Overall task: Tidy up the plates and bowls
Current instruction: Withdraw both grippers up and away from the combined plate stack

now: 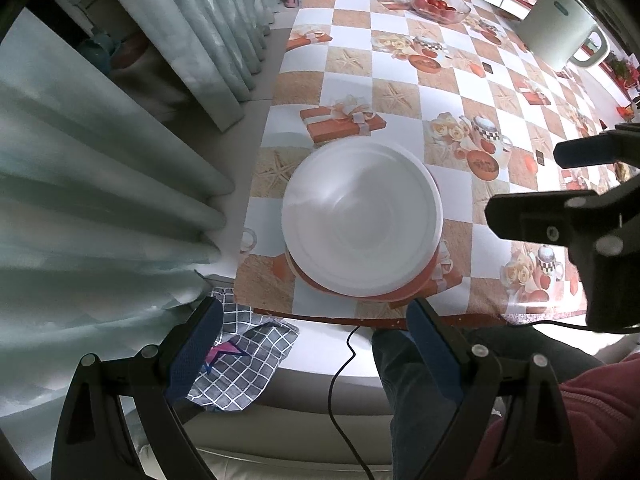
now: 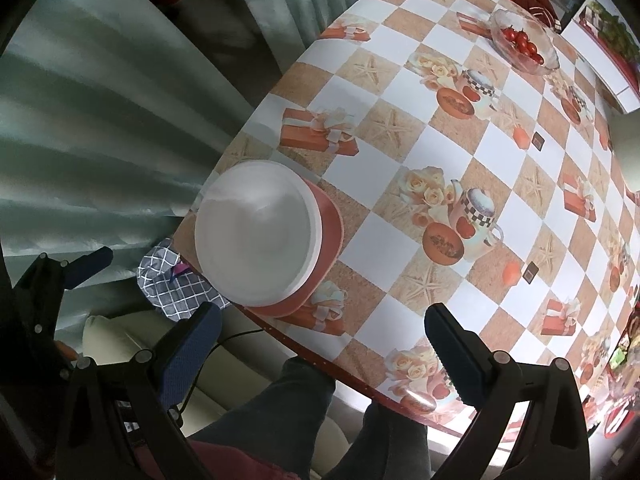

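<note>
Both grippers hang spread and empty above the near edge of the worktop [image 1: 400, 92]. Left gripper [image 1: 312, 344] has its jaws wide apart and holds nothing; it sits short of the stack, just off the worktop's near edge. Right gripper [image 2: 324, 344] is likewise wide apart and empty, to the right of the stack and apart from it.

The stack is the landmark: a white bowl [image 1: 362, 220] sits on a red plate [image 2: 330, 224], whose rim shows only beneath and beside the bowl. Both stand close to the worktop's near left corner. Well beyond the stack, at the far end, is a glass bowl [image 1: 438, 2] of tomatoes. A checked cloth [image 1: 240, 360] lies below the stack, off the worktop.

With bowl already nested on plate, the stacking looks done or nearly so. If more is needed, it is likely a shift of the stack away from the edge. For that, I would grip the red rim, not the smooth white wall, come in low and level, and move slowly so the bowl does not slide off.
</note>
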The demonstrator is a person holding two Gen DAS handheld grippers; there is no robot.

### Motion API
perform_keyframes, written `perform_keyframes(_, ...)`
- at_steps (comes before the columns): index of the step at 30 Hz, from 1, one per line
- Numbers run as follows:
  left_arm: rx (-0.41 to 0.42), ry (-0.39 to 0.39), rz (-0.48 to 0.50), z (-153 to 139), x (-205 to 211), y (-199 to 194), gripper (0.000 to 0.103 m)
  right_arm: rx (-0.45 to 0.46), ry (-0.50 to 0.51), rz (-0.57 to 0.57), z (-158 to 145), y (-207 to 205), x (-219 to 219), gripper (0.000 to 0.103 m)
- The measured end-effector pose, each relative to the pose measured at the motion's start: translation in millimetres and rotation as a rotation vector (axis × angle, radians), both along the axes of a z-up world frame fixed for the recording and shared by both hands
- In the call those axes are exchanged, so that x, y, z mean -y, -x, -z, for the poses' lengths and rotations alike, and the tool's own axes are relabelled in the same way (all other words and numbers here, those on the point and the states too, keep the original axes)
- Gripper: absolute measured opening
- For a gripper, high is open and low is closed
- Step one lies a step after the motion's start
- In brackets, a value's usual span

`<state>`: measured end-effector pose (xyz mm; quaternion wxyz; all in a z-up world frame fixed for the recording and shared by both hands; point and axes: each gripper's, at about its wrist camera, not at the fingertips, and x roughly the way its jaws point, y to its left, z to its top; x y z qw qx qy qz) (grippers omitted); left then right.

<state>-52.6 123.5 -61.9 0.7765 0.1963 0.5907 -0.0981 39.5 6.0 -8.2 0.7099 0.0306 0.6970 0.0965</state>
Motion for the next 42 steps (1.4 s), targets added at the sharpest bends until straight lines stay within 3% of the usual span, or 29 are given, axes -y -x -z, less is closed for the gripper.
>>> perform_keyframes(24,-0.024,-0.081,0.005,2.1,4.8,-0.9,0.094,-0.057,-0.039,-0.029,15.1,-1.8,-4.0,0.102)
perform_keyframes(42,-0.050,-0.118,-0.046,7.4,6.9,-4.6,0.095,-0.104,-0.074,-0.070,28.7,-5.5,-3.0,0.102)
